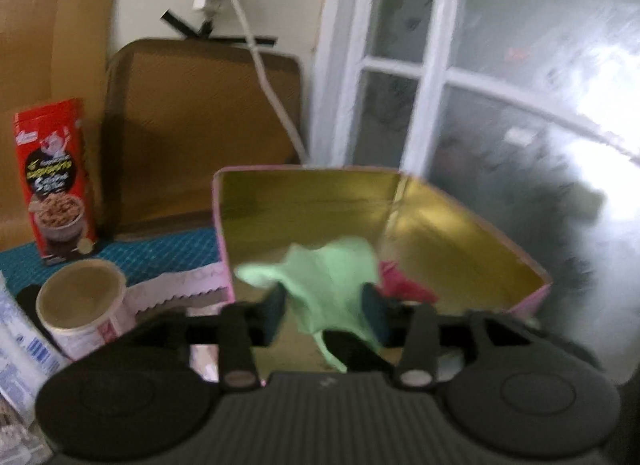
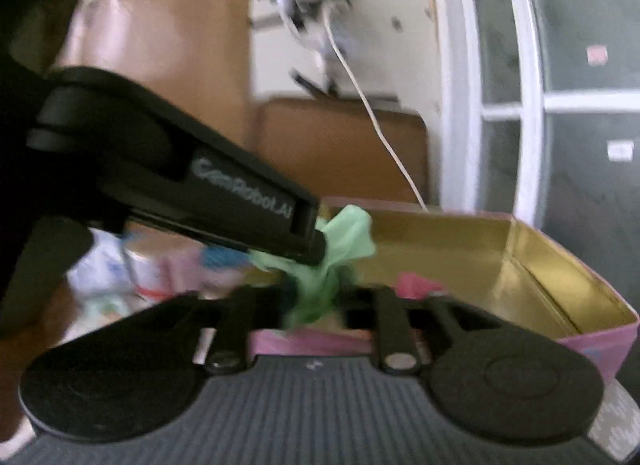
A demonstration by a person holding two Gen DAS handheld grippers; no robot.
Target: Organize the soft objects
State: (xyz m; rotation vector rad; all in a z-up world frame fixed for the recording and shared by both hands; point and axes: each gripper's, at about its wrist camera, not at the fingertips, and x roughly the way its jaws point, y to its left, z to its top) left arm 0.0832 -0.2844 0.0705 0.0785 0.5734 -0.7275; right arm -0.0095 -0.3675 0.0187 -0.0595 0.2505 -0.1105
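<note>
Nearest the left wrist camera, the left claw (image 1: pixel 326 315) has a pale green cloth (image 1: pixel 334 289) bunched between its two fingers; the pads seem to press on it, though blur leaves that short of certain. From the right wrist view, the same green cloth (image 2: pixel 340 241) hangs from the tip of the left claw (image 2: pixel 310 239), which enters from ten o'clock. Its lower end trails down between the fingers of the right claw (image 2: pixel 316 307); whether those fingers pinch it or merely stand around it I cannot tell.

Beyond, at twelve to three o'clock, sits an open tin (image 1: pixel 460 233) with a gold inside and pink outer walls. A pink soft piece (image 1: pixel 404 285) already lies in it, so one item looks sorted. The green cloth hangs over the tin's near edge and is not yet let go.

At nine o'clock on the table (image 1: pixel 160 253) stand a red carton (image 1: pixel 56 181) and a round open tub (image 1: pixel 82 301); neither looks soft. Any other soft things left to sort are not clearly visible.
</note>
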